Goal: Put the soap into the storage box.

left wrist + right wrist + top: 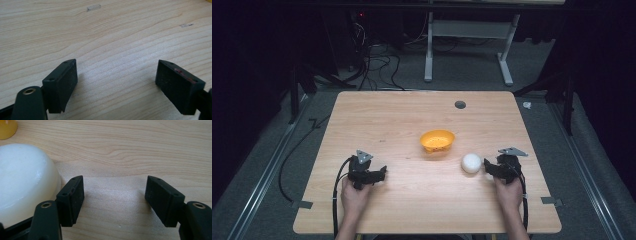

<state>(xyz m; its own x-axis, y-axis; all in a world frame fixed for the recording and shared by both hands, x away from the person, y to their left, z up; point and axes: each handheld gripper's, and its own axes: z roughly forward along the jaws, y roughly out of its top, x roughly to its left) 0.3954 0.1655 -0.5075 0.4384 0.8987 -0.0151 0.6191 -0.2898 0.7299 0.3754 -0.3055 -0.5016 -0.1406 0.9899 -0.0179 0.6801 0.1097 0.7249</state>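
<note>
On the near right part of the worktop (412,115) we see the white ball (471,163), just beside the right hand-held gripper (488,167). In the right gripper view its jaws stand apart with only bare wood between them, and the ball (25,180) lies outside the left jaw. The yellow bowl (437,140) stands a little farther, to the left of the ball. At the near left, the left hand-held gripper (379,172) has its jaws apart over bare wood.

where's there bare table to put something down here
The far half of the table, behind the orange bowl, is bare apart from a small dark hole. So is the wood between the left gripper and the white ball. It's crowded where ball and right gripper meet.
</note>
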